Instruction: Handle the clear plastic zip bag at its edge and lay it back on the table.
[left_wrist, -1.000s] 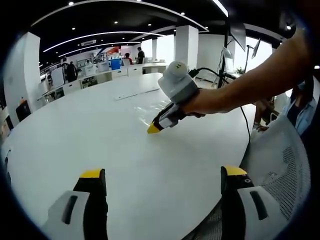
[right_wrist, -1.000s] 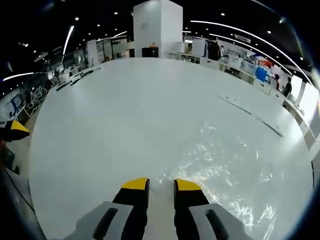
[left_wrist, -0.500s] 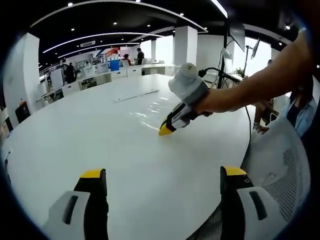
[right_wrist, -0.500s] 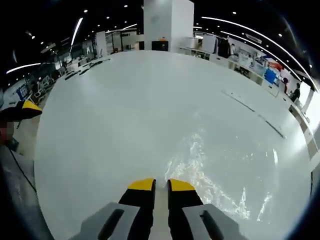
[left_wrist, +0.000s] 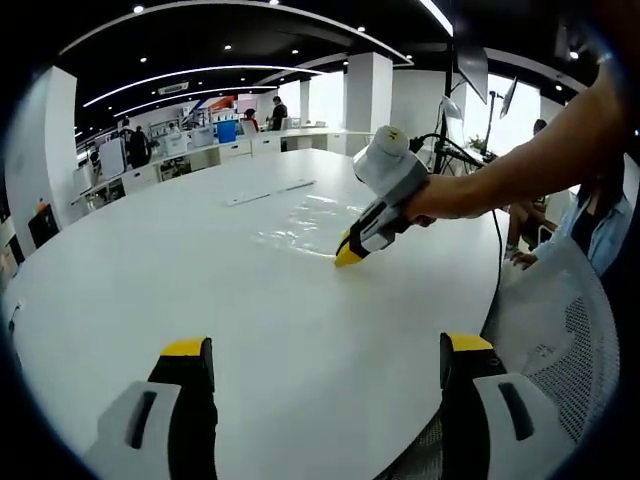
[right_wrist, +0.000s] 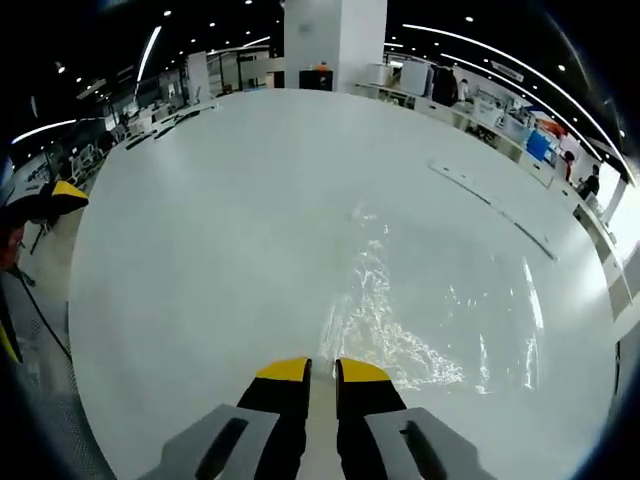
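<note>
**A:** Where is the clear, crinkled plastic zip bag (right_wrist: 420, 320)?

**B:** It lies on the broad white round desk (right_wrist: 200, 250). In the right gripper view it spreads away from the yellow-tipped jaws of the right hand-held gripper (right_wrist: 322, 372), with its near edge at the tips. In the left gripper view the same bag (left_wrist: 300, 225) shows as a glossy patch on the desk (left_wrist: 150, 270), just beyond the right hand-held gripper (left_wrist: 348, 256) that reaches in from the right.

**A:** What are the right hand-held gripper's jaws doing?

**B:** They are drawn nearly together, with just a thin slit between the yellow tips, right at the bag's edge. The film is too clear to tell whether it is pinched between them.

**A:** Who holds it?

**B:** A bare forearm (left_wrist: 520, 150) comes in from the upper right of the left gripper view, with the hand wrapped round the grey body of the tool.

**A:** And the left hand-held gripper (left_wrist: 328, 348)?

**B:** Its two black, yellow-capped jaws stand wide apart over the near part of the desk, with nothing between them.

**A:** Anything else nearby?

**B:** A white mesh chair back (left_wrist: 560, 320) sits by the desk's edge at the right of the left gripper view.
</note>
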